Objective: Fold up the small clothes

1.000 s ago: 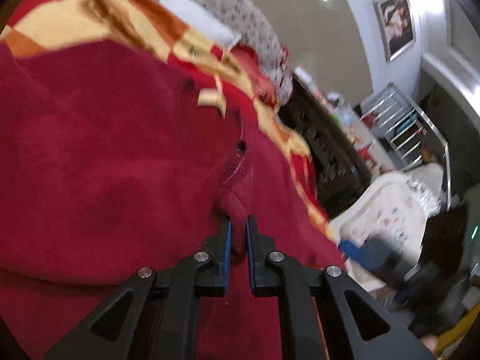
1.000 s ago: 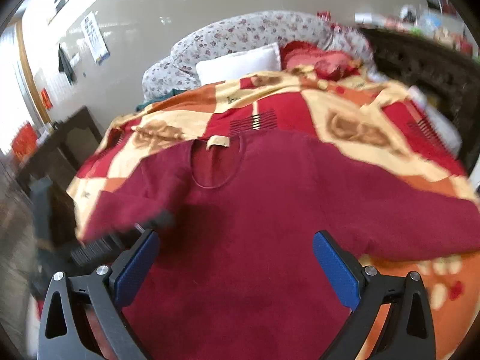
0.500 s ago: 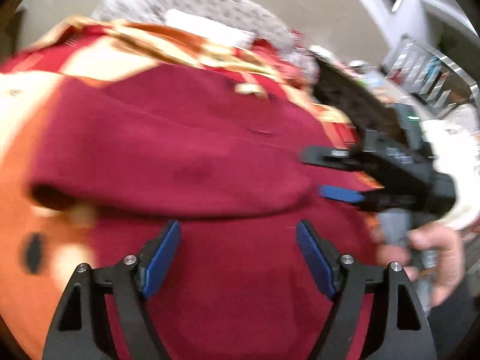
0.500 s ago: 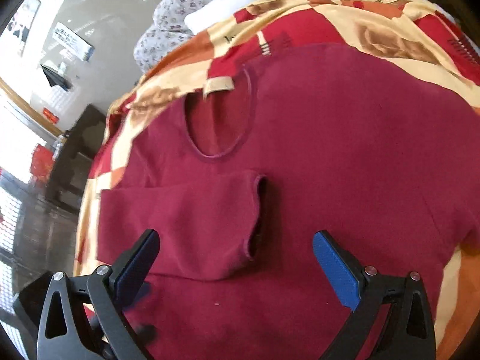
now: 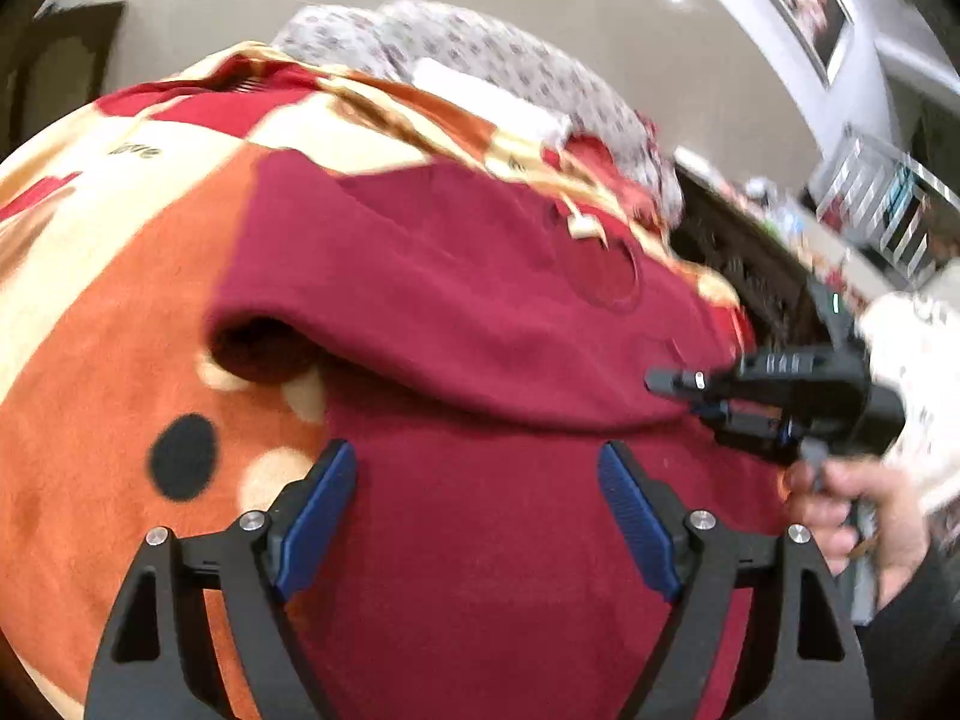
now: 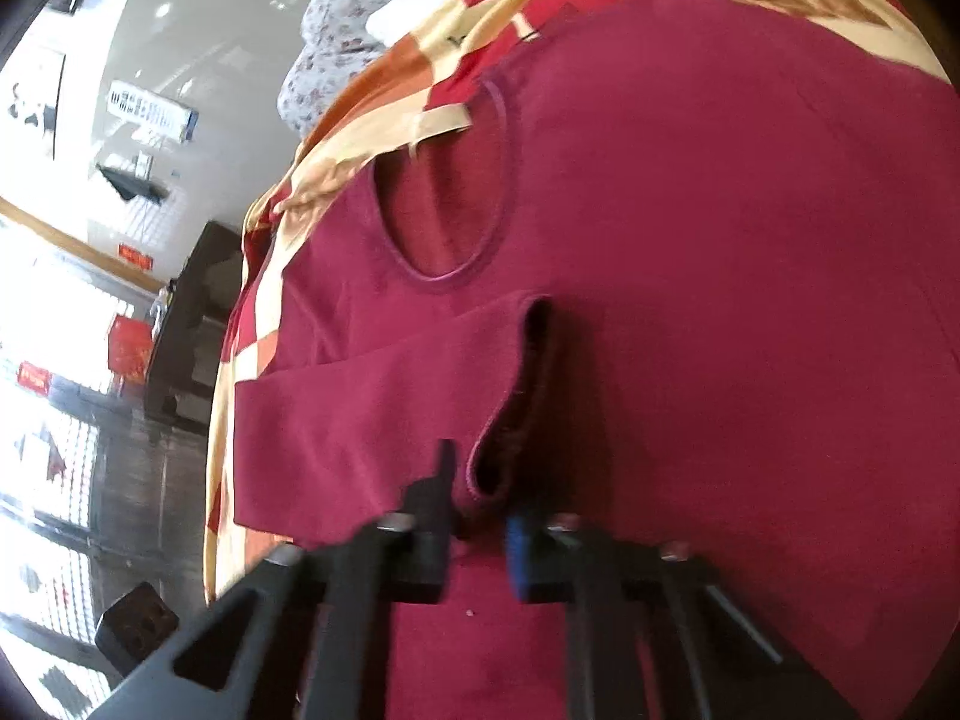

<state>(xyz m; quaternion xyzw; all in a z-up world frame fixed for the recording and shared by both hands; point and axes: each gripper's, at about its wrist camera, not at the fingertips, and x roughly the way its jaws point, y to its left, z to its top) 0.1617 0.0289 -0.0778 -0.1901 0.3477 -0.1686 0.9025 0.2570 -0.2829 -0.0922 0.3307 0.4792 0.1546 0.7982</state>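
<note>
Progress is at an early stage, by my judgement: the maroon sweater [image 5: 480,312] lies spread, neckline at about one o'clock in the left wrist view, on the patterned blanket [image 5: 102,312], with one sleeve [image 6: 384,396] already folded across the chest, its cuff [image 6: 510,408] ending near the middle. The other sleeve, the side folds and the final halving appear still to do. The right gripper [image 6: 477,531] has its jaws pinched nearly together on the fabric at the cuff's lower edge, at six o'clock in its own view. The left gripper [image 5: 474,516] hovers over the lower body of the sweater, jaws widening and nothing between them.
</note>
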